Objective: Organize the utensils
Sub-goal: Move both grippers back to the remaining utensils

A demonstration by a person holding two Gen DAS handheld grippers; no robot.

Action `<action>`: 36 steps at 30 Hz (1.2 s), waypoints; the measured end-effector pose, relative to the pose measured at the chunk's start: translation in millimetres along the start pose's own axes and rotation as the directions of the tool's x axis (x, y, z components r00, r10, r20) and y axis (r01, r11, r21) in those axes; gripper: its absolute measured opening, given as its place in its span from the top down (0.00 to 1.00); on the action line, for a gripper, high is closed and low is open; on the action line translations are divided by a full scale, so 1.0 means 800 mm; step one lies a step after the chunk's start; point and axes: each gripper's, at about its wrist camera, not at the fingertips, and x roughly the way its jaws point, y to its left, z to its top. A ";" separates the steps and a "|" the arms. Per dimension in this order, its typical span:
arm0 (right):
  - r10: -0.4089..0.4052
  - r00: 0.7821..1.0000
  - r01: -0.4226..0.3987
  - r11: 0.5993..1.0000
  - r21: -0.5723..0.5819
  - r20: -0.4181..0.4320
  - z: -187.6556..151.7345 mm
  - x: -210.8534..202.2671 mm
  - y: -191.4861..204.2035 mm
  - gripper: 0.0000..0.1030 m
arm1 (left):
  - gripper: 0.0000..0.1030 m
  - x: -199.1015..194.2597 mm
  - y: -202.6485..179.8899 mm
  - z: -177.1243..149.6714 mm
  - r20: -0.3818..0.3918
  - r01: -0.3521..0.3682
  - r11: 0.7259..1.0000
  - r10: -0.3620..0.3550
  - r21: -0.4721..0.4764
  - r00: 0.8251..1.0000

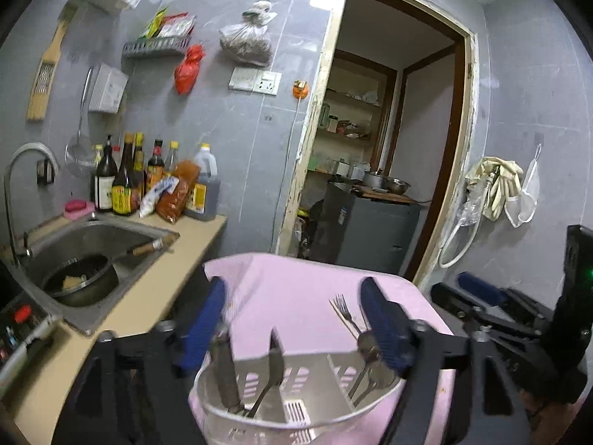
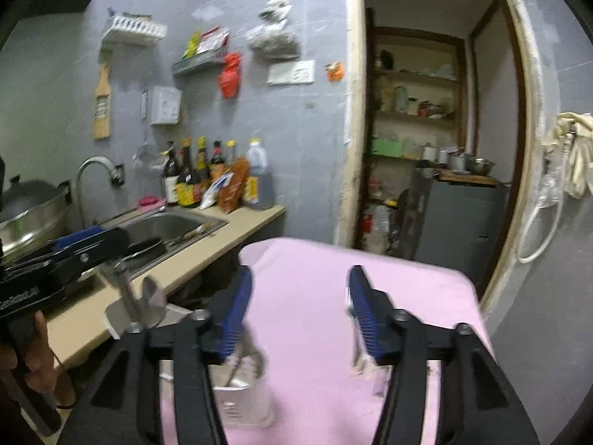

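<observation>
A white slotted utensil holder (image 1: 296, 408) stands on the pink cloth (image 1: 296, 289), right below my left gripper (image 1: 292, 289). Its jaws are open and empty. In the holder stand a dark-handled utensil (image 1: 226, 371), a flat metal utensil (image 1: 273, 367) and spoons (image 1: 367, 359). A fork (image 1: 344, 311) lies on the cloth beyond the holder. In the right wrist view my right gripper (image 2: 300, 278) hangs open over the cloth, the holder (image 2: 244, 396) low at its left. A blurred metal utensil (image 2: 355, 356) shows beside the right finger, not gripped.
Left of the cloth runs a beige counter (image 1: 155, 285) with a steel sink (image 1: 92, 237) holding a dark pan (image 1: 81, 282). Sauce bottles (image 1: 126, 181) line the grey wall. A doorway (image 1: 378, 141) opens behind. A hand (image 2: 22, 356) holds the left gripper's handle.
</observation>
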 end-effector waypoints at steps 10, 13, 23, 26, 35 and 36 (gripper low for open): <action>-0.155 0.983 0.158 0.987 -0.022 0.098 0.042 -0.021 -0.090 0.01 | 0.00 0.028 -0.081 0.036 0.071 -0.096 0.993 0.091 0.067 0.993; -0.187 0.975 0.193 0.980 -0.043 0.118 0.051 -0.018 -0.116 0.01 | 0.00 0.045 -0.108 0.039 0.088 -0.109 0.991 0.103 0.075 0.991; -0.194 0.973 0.205 0.975 -0.090 0.124 0.053 0.025 -0.210 0.01 | 0.00 0.115 -0.197 0.020 0.060 -0.139 0.983 0.132 0.124 0.989; -0.179 0.977 0.191 0.977 -0.094 0.118 0.047 0.041 -0.235 0.01 | 0.00 0.142 -0.213 0.013 0.047 -0.169 0.978 0.164 0.124 0.985; -0.127 0.989 0.134 0.986 -0.096 0.078 0.021 0.100 -0.276 0.01 | 0.00 0.211 -0.237 -0.010 -0.006 -0.324 0.939 0.327 0.111 0.945; -0.121 0.990 0.127 0.988 -0.093 0.069 0.016 0.106 -0.281 0.01 | 0.00 0.217 -0.237 -0.012 -0.015 -0.333 0.937 0.336 0.110 0.942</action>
